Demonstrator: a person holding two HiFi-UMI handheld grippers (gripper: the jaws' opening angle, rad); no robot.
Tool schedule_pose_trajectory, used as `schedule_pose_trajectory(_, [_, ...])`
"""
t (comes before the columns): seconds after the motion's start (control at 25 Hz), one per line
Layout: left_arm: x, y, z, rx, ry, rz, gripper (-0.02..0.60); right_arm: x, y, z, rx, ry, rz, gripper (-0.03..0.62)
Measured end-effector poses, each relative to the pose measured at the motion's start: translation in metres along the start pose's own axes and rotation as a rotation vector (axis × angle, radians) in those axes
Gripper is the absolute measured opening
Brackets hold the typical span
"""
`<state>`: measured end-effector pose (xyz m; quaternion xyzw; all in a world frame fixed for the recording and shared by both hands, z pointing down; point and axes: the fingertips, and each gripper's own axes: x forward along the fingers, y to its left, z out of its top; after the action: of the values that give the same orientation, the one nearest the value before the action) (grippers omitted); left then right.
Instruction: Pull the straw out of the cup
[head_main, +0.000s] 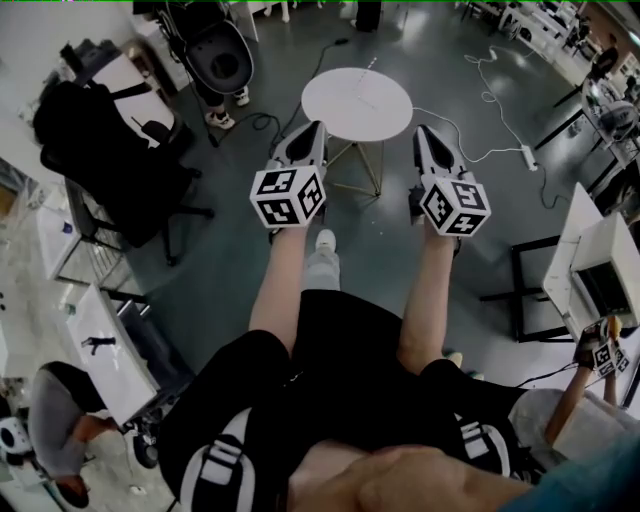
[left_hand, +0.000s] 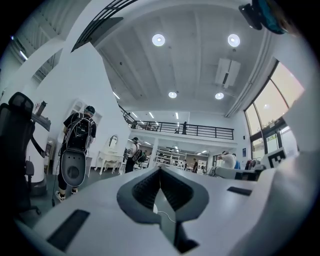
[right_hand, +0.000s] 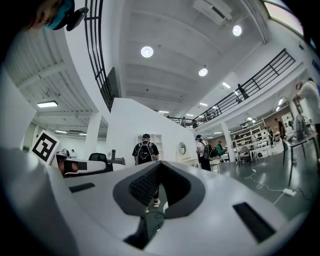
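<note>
No cup or straw can be made out in any view. A round white table (head_main: 357, 103) on thin gold legs stands just ahead of me, and its top looks bare apart from a faint thin line. My left gripper (head_main: 313, 128) is held at the table's near left rim and my right gripper (head_main: 423, 130) at its near right rim, both above the floor. In the left gripper view the jaws of the left gripper (left_hand: 160, 169) meet at their tips with nothing between them. The right gripper (right_hand: 159, 164) looks the same in its own view, pointing level across the room.
A black office chair (head_main: 110, 150) stands to the left. White cables and a power strip (head_main: 528, 155) lie on the floor to the right of the table. White desks (head_main: 600, 265) sit at the right. People with backpacks (left_hand: 77, 132) stand across the room.
</note>
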<state>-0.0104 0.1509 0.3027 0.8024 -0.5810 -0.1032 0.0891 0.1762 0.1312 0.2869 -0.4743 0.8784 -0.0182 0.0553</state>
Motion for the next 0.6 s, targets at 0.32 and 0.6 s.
schedule_pose_trajectory(0.32, [0.066,0.017,-0.014,-0.001,0.055,-0.028,0.009,0.043,-0.044,-0.016,0.057,-0.013,-0.053,0.015])
schedule_pose_trajectory(0.6, [0.126,0.051,-0.011,-0.009,0.081,-0.031,0.009,0.111,-0.059,-0.024,0.143,-0.027,-0.004,0.015])
